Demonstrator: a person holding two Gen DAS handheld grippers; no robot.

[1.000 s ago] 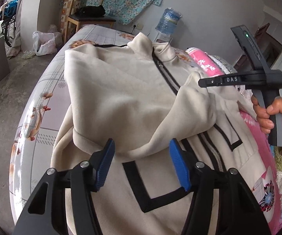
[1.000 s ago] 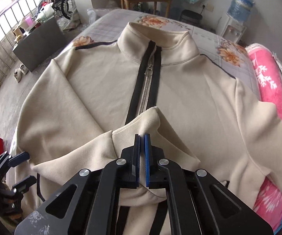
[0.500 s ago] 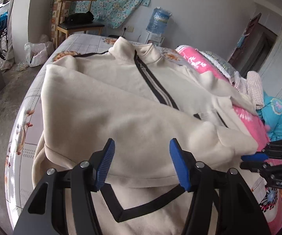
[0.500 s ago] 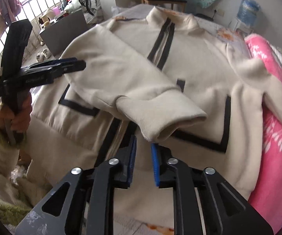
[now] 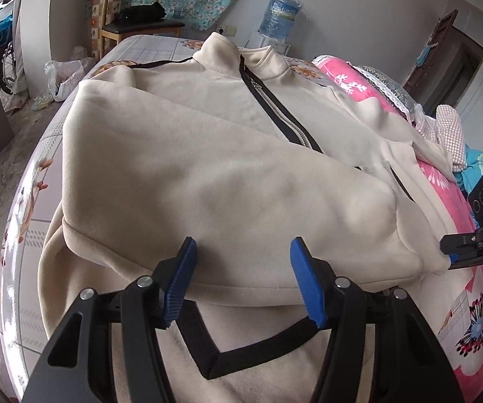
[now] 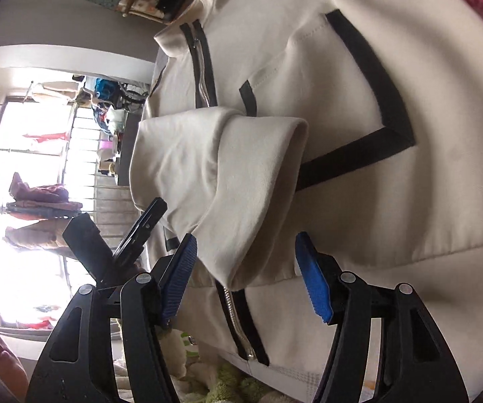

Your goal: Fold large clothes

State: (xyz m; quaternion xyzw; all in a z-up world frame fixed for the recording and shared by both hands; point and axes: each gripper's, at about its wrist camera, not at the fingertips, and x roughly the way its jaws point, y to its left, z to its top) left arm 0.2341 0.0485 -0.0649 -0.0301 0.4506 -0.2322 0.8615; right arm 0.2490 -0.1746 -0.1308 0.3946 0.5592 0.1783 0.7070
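One cream jacket (image 5: 181, 154), black-trimmed zipper (image 5: 275, 114), sleeve (image 6: 228, 181) folded across

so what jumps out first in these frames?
A big cream jacket spread across the bed, black zipper up its middle. One sleeve lies folded over the front. Both grippers, left and right, sit open, gripping nothing.
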